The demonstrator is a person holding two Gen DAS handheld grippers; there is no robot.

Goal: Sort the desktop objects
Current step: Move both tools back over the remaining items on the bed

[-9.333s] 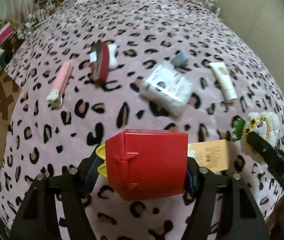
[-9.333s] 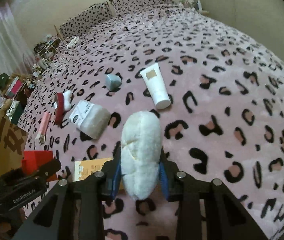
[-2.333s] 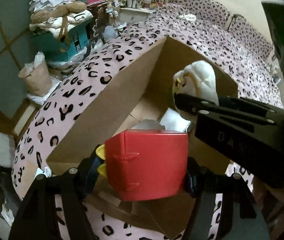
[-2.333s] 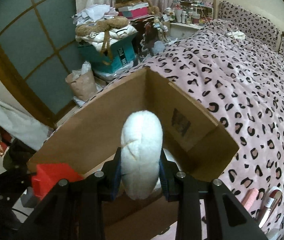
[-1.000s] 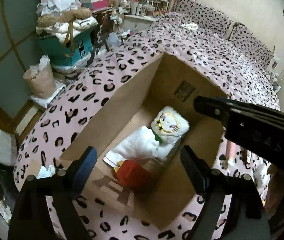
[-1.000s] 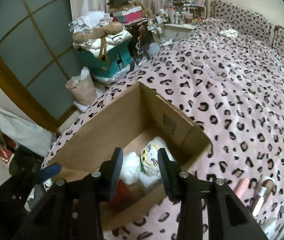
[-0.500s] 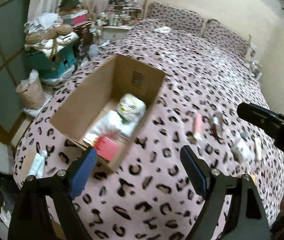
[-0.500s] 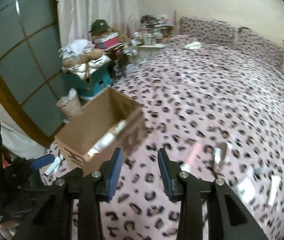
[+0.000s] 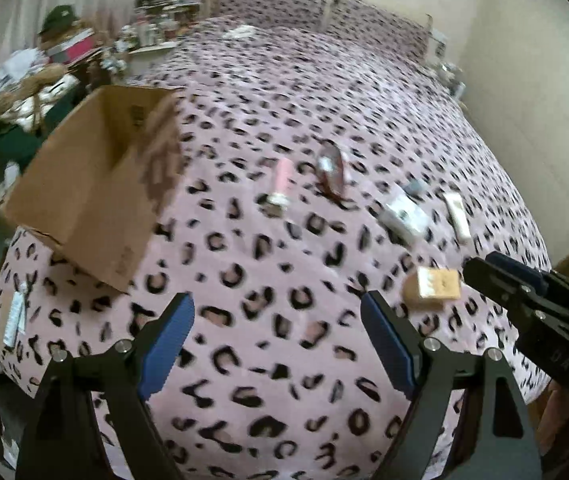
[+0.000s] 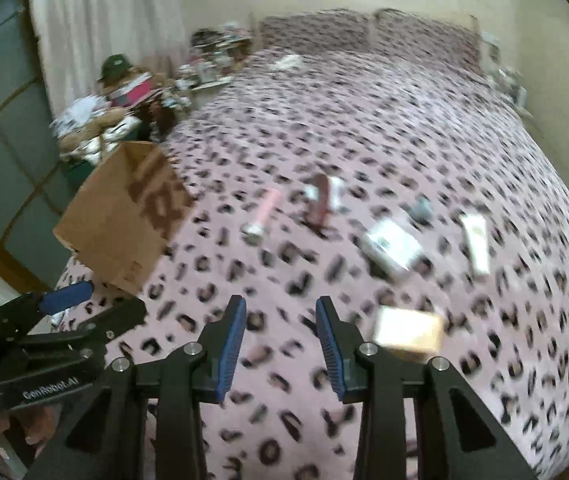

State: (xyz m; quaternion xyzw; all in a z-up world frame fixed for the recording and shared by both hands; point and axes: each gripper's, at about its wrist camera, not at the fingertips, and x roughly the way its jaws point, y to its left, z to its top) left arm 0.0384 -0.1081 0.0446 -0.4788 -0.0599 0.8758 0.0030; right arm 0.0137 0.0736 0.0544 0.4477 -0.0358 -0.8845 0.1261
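**Both grippers empty over the spotted bed**

Left gripper (image 9: 277,326): jaws wide apart, nothing inside. Right gripper (image 10: 280,326): jaws a little apart, nothing inside. Brown box (image 9: 96,184) at the bed's left edge. Out on the bed cover (image 9: 284,100): pink tube (image 9: 280,182), dark red case (image 9: 330,172), white pack (image 9: 404,216), white tube (image 9: 457,216), tan box (image 9: 432,286) nearest the grippers.

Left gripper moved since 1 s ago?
Yes. The left gripper has pulled back from over the cardboard box, now over bare bedspread, jaws open and empty.
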